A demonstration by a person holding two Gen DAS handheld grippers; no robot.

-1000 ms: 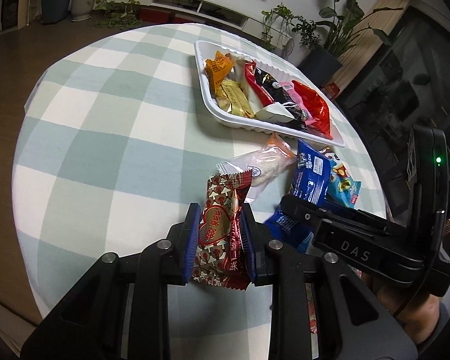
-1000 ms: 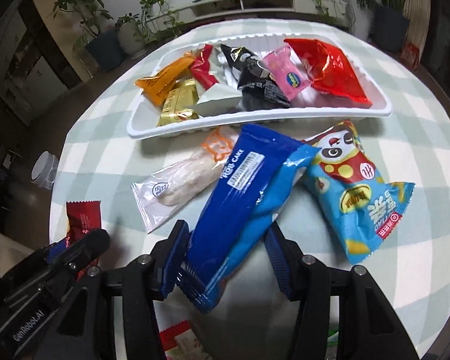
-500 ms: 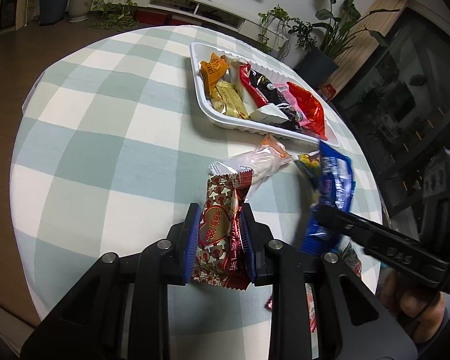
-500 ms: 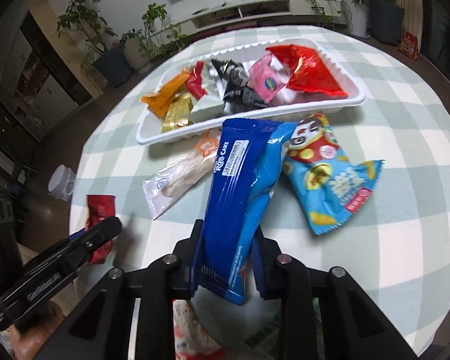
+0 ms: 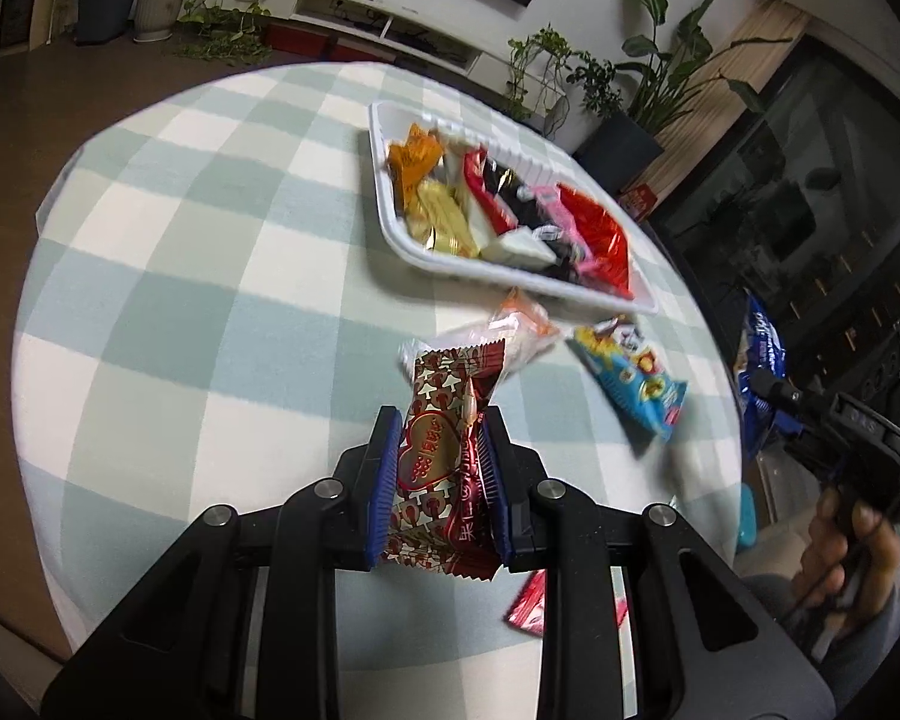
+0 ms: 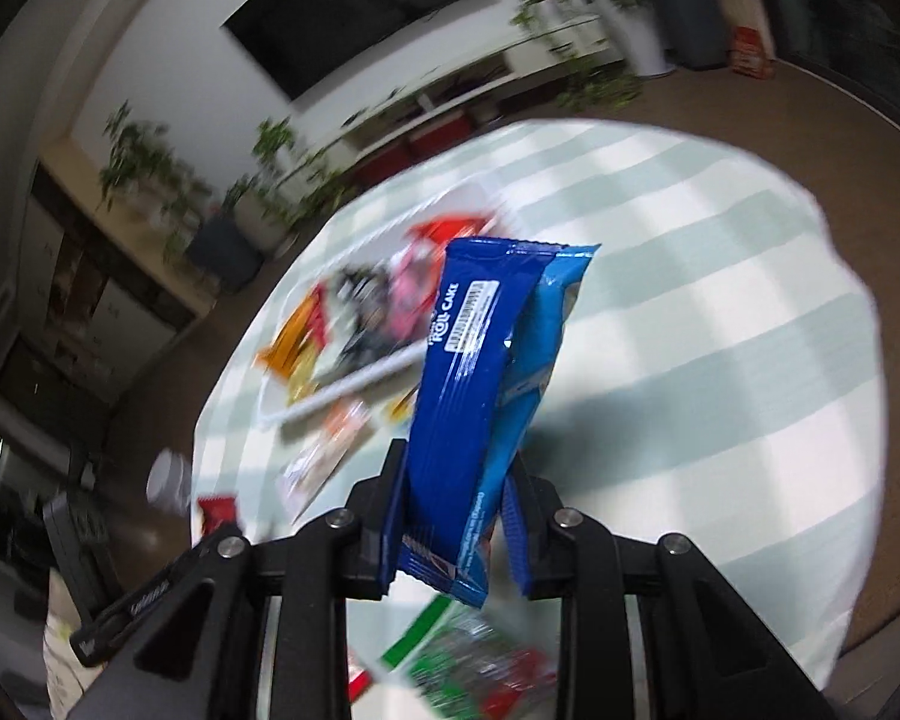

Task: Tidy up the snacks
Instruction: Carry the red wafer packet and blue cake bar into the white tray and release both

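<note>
My left gripper (image 5: 441, 456) is shut on a red-and-gold heart-print snack packet (image 5: 447, 450) and holds it above the checked tablecloth. My right gripper (image 6: 456, 516) is shut on a long blue roll-cake packet (image 6: 486, 396) and holds it high above the table; it also shows at the right edge of the left wrist view (image 5: 762, 384). The white tray (image 5: 510, 276) with several wrapped snacks lies at the far side. A clear packet with orange print (image 5: 510, 330) and a light-blue cartoon packet (image 5: 636, 384) lie on the cloth before the tray.
The round table (image 5: 180, 300) has a green-and-white checked cloth. A red packet (image 5: 528, 603) and a green-and-red packet (image 6: 480, 660) lie near the front edge. Potted plants (image 5: 642, 90) and a low TV cabinet (image 5: 360, 18) stand beyond the table. The right wrist view is blurred.
My right gripper closed on the blue roll-cake packet, lifted it off the table and swung right and up. The left gripper kept its packet and rose slightly.
</note>
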